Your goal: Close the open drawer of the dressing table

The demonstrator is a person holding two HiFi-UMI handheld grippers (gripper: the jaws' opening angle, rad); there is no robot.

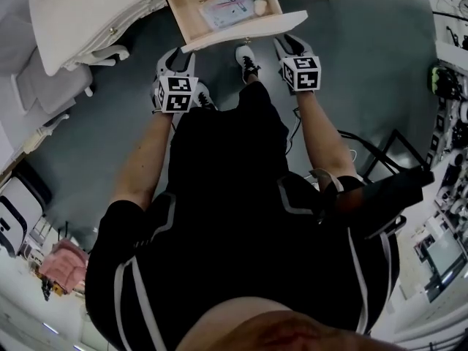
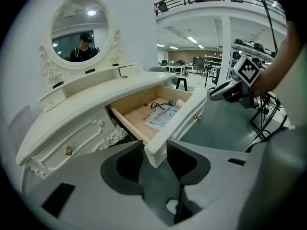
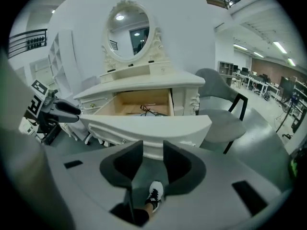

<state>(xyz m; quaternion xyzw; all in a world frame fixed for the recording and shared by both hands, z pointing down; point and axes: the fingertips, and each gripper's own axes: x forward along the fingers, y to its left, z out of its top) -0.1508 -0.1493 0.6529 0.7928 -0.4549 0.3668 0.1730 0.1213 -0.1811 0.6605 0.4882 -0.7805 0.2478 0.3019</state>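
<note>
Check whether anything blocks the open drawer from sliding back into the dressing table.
Nothing visible does. The small items lie low inside the drawer, none sticking above its sides.

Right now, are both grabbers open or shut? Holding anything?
Left gripper: open, drawer corner between jaws, not gripped.
Right gripper: open, drawer front between jaws, not gripped.

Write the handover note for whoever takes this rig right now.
Left tongs: open, holding nothing, at the left end of the drawer front; contact unclear.
Right tongs: open, holding nothing, near its right end.
Drawer: pulled well out of the dressing table, papers and small items inside.
Done: both tongs positioned at the front.
Left: push the drawer shut.
</note>
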